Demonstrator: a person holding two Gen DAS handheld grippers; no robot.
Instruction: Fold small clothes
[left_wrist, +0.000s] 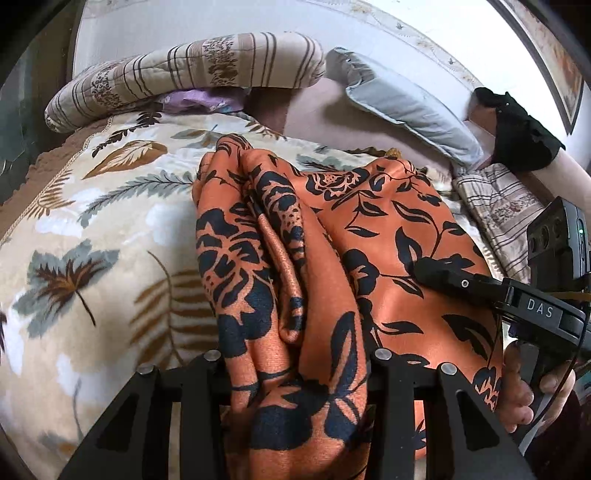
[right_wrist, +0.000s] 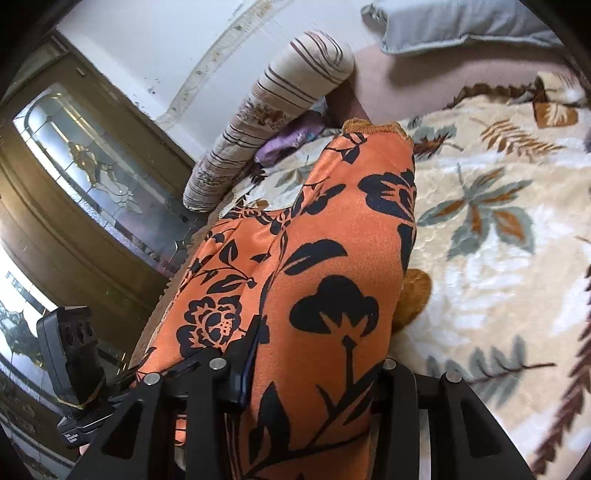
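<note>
An orange garment with a black flower print (left_wrist: 332, 236) lies bunched over a cream leaf-print blanket (left_wrist: 103, 229) on a bed. My left gripper (left_wrist: 299, 384) is shut on a gathered fold of it; the cloth hides the fingertips. My right gripper (left_wrist: 436, 275) reaches in from the right and pinches the cloth's right part. In the right wrist view the same garment (right_wrist: 332, 280) drapes over and between the right gripper (right_wrist: 306, 369), which is shut on it, fingertips hidden. The left gripper's body (right_wrist: 74, 369) shows at lower left.
A striped rolled quilt (left_wrist: 192, 74) and a purple cloth (left_wrist: 199, 101) lie at the bed's head, with a grey pillow (left_wrist: 406, 107) and a black garment (left_wrist: 517, 129) to the right. A wooden glass-paned cabinet (right_wrist: 74, 166) stands beside the bed.
</note>
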